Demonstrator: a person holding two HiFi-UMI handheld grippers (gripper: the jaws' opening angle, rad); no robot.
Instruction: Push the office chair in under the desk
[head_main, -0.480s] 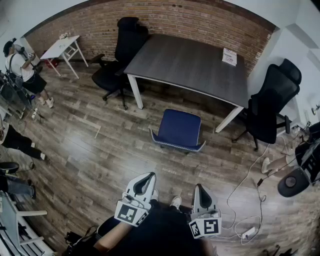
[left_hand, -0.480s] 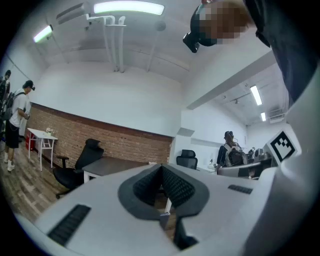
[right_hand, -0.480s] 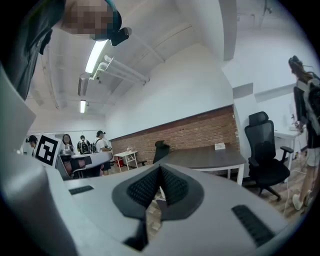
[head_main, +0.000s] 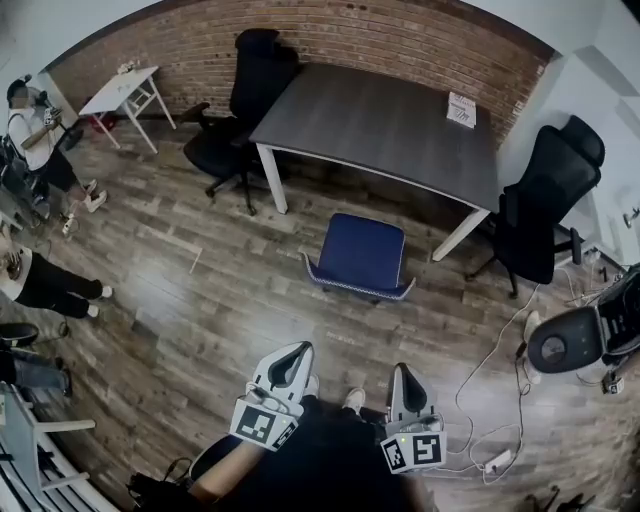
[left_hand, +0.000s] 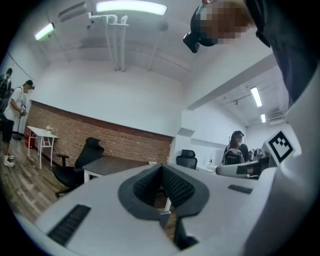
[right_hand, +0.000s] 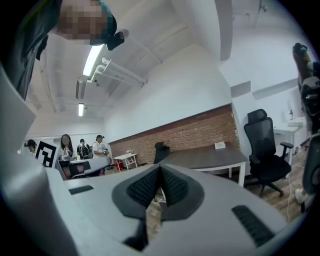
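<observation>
A blue-seated office chair (head_main: 362, 255) stands on the wood floor just in front of the grey desk (head_main: 380, 125), its seat outside the desk's near edge. Both grippers are held low, close to the person's body and well short of the chair. My left gripper (head_main: 288, 358) is shut with nothing in it, and my right gripper (head_main: 402, 380) is shut and empty too. In the left gripper view the shut gripper (left_hand: 161, 172) points toward the desk (left_hand: 112, 165). The right gripper view shows the shut gripper (right_hand: 160, 175) below the desk (right_hand: 210, 157).
A black office chair (head_main: 235, 110) sits at the desk's left end, another (head_main: 545, 200) at its right. A paper (head_main: 460, 110) lies on the desk. Cables and a power strip (head_main: 495, 462) trail on the floor at right, near a round black device (head_main: 555, 348). People (head_main: 40, 130) and a white side table (head_main: 125, 95) are at left.
The round black device at right has shifted left and up. The people at left have moved a little. Both grippers and the blue chair stay about where they were.
</observation>
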